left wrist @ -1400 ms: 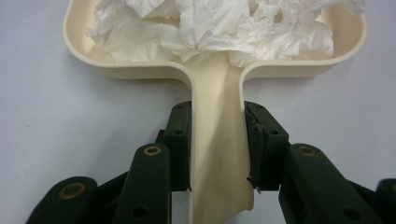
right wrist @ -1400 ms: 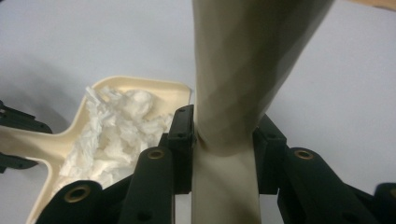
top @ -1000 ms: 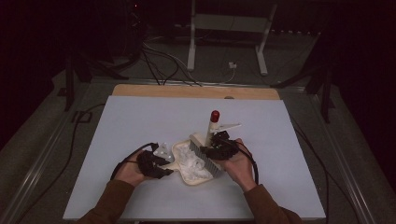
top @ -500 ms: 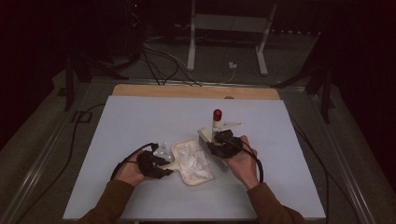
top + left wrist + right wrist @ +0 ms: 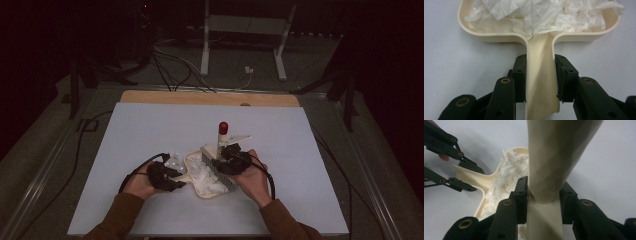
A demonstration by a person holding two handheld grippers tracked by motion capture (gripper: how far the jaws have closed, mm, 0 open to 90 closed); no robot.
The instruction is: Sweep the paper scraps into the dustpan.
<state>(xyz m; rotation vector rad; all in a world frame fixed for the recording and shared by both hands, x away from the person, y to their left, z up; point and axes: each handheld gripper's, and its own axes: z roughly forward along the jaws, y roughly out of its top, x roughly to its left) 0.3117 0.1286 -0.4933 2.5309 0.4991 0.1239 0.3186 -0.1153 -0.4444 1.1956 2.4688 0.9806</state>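
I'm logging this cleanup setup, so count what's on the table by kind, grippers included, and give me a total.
Grippers: 2, the left gripper and the right gripper
Dustpan: 1
Brush: 1, cream with a red tip
Paper wads: 1 white heap in the dustpan; separate pieces can't be counted
Total: 5

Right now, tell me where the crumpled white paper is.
In the high view the crumpled white paper lies in the cream dustpan, near the table's front edge, between the left gripper and right gripper.

Brush (image 5: pixel 559 157) top beyond frame edge
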